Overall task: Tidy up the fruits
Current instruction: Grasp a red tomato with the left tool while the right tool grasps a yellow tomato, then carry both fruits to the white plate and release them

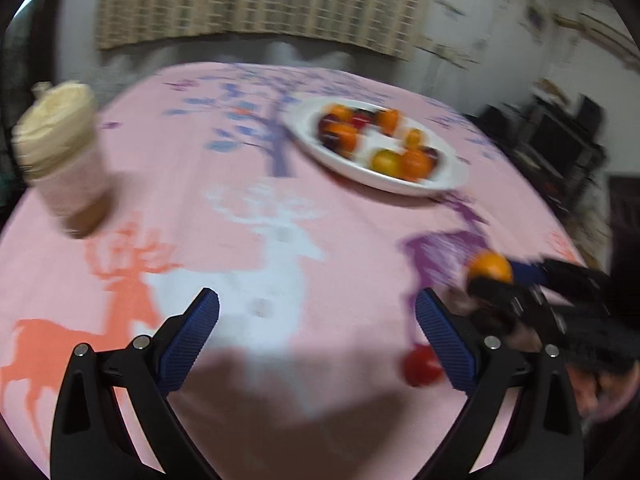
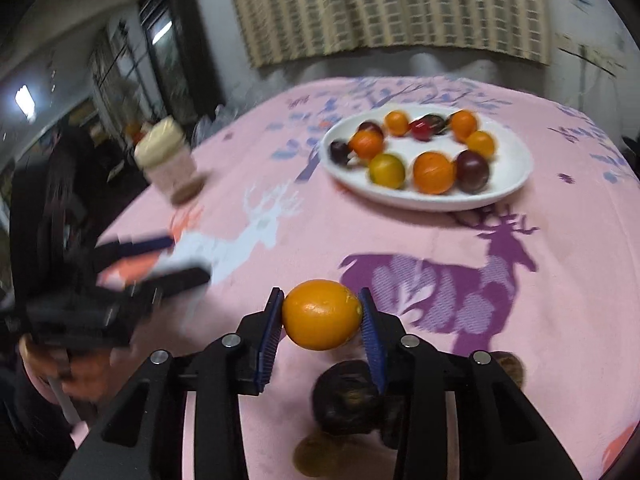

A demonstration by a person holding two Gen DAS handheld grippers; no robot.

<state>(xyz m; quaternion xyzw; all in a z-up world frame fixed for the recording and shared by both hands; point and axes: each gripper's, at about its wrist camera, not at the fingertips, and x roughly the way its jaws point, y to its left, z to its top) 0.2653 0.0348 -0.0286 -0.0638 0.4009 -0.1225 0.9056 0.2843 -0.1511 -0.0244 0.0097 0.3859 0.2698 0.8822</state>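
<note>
My right gripper [image 2: 320,296] is shut on a small orange fruit [image 2: 322,314], which its blue pads hold by both sides just above the pink tablecloth. The left wrist view shows that same fruit [image 1: 490,266] at the far right. A white plate [image 2: 516,184] further back carries several orange, yellow, red and dark purple fruits. My left gripper [image 1: 317,300] is open over the cloth with nothing between its fingers. A red fruit [image 1: 422,366] lies beside its right finger. A dark fruit [image 2: 348,398] lies on the cloth under my right gripper.
A jar with a cream lid [image 1: 60,160] stands at the left of the round table [image 1: 240,208]. Two small brown pieces [image 2: 312,454] lie on the cloth near the dark fruit. A curtained wall is behind the table, and dark furniture stands off to the side.
</note>
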